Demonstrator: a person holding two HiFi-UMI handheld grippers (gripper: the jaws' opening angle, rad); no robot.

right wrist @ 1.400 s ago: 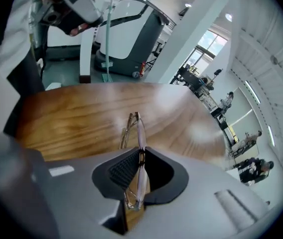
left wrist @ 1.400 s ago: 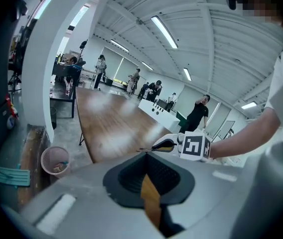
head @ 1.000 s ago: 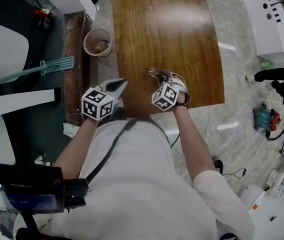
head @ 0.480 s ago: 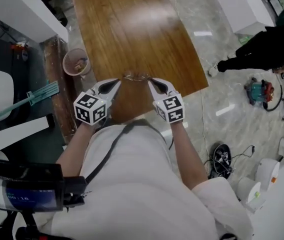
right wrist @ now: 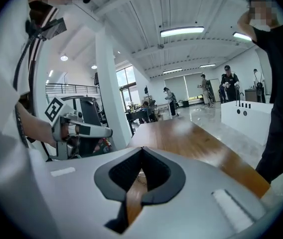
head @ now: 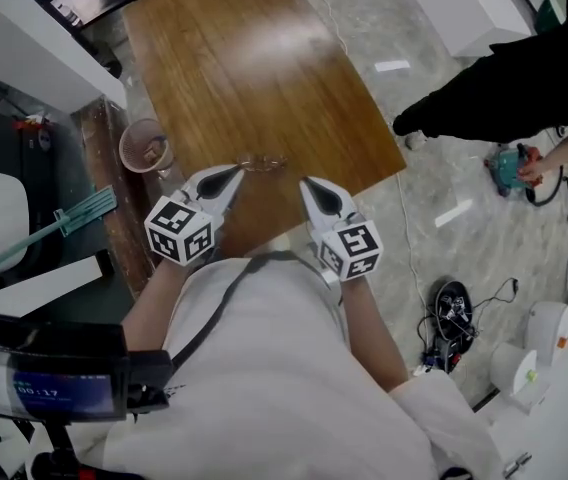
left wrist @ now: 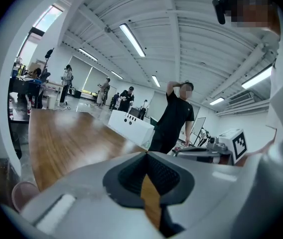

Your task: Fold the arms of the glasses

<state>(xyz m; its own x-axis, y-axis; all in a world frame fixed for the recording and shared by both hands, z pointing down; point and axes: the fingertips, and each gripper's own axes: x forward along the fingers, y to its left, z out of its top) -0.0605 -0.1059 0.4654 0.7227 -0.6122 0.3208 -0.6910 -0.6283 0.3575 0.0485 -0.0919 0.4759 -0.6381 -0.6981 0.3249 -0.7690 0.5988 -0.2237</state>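
A thin-framed pair of glasses [head: 262, 161] lies on the wooden table [head: 244, 58] close to its near edge. My left gripper [head: 234, 175] hovers just short of the glasses on their left, its jaws shut and empty; in the left gripper view the fingertips [left wrist: 146, 154] meet with only table showing past them. My right gripper [head: 308, 183] is held to the right of the glasses and apart from them. Its jaws have just been closing and now stand shut with nothing between them [right wrist: 141, 149].
A pink cup [head: 145, 146] stands by the table's left edge. A person in black [head: 504, 78] stands on the marble floor at the right, near a white cabinet [head: 464, 8]. A teal broom [head: 64, 223] lies at the left, and cables [head: 451, 313] at the lower right.
The right gripper has left the glasses, rolled upright and shut. Both grippers have lifted and drawn back toward me. The glasses stay on the table.
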